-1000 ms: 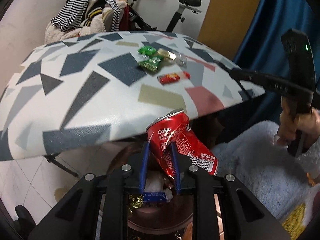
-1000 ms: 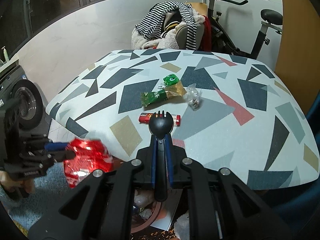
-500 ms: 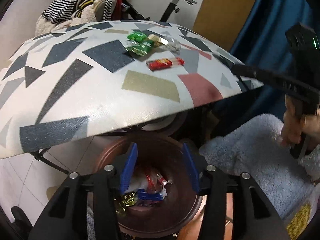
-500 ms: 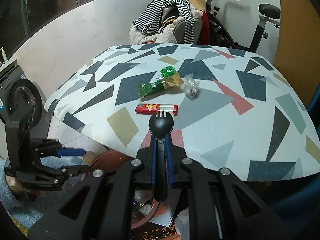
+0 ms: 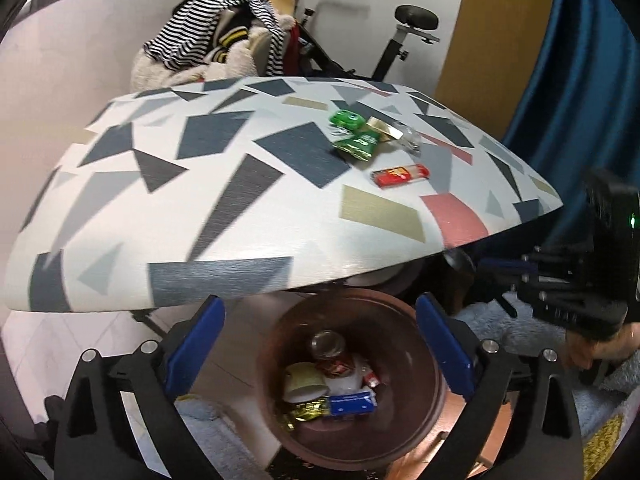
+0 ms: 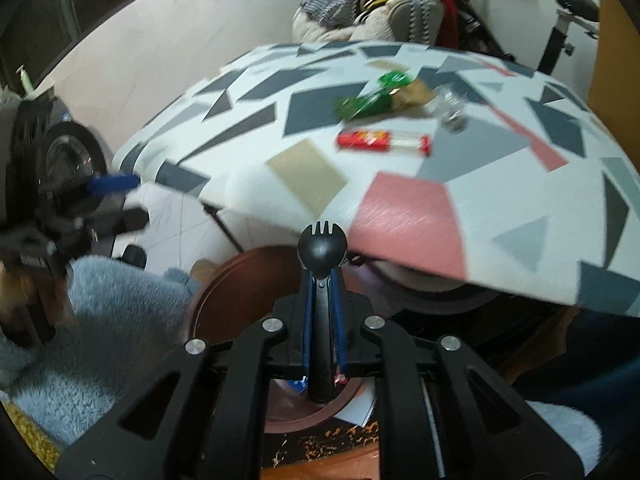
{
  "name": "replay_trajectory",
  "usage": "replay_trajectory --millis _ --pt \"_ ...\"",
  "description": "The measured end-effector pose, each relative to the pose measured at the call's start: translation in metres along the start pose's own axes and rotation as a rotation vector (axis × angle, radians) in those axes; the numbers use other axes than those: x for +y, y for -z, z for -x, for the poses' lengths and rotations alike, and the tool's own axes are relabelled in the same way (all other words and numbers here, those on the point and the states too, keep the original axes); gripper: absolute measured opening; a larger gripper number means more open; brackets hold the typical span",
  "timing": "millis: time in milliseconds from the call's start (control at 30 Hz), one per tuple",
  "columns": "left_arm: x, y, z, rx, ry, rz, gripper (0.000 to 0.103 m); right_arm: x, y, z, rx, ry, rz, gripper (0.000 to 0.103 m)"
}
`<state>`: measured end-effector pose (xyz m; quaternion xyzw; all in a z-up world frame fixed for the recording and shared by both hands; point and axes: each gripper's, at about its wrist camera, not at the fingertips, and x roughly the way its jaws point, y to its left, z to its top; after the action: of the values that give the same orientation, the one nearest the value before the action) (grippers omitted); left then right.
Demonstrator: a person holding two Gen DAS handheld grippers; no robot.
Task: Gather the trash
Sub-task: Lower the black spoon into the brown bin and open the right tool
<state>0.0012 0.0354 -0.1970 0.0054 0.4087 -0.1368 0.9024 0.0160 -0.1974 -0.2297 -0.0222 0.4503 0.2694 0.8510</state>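
Note:
My left gripper (image 5: 318, 338) is wide open and empty above the brown bin (image 5: 424, 364), which stands on the floor under the table edge. The crushed red Coke can (image 5: 330, 350) lies in the bin among other trash. My right gripper (image 6: 322, 286) is shut on a black spork (image 6: 322, 246) and holds it over the bin's rim (image 6: 208, 292). On the patterned table (image 5: 160, 200) lie a red wrapper (image 5: 400, 175), green wrappers (image 5: 354, 140) and a clear wrapper (image 5: 408, 140). The right gripper also shows in the left wrist view (image 5: 496, 270).
A chair piled with striped and fleece clothes (image 5: 216, 52) and an exercise bike (image 5: 400, 36) stand behind the table. A blue curtain (image 5: 580, 80) hangs at the right. A fluffy blue rug (image 6: 120, 320) lies beside the bin.
My left gripper opened and dropped the Coke can into the bin, then opened wider. My right gripper with the spork moved down from above the table to over the bin.

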Motion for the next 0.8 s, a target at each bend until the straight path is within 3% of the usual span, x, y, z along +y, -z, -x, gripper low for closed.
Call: replay_trajectory --millis 300,700,800 --pt "0.005 0.006 0.012 -0.019 -0.078 -0.037 0.097 0.013 0.010 -0.022 0.071 -0.024 0.004 0.013" --pt "0.001 0.010 0.008 -0.009 -0.094 -0.054 0.097 0.016 0.009 -0.033 0.100 -0.065 -0.011 0.013" --pt "0.002 0.011 0.007 -0.007 -0.097 -0.048 0.097 0.017 0.008 -0.033 0.103 -0.076 -0.011 0.023"
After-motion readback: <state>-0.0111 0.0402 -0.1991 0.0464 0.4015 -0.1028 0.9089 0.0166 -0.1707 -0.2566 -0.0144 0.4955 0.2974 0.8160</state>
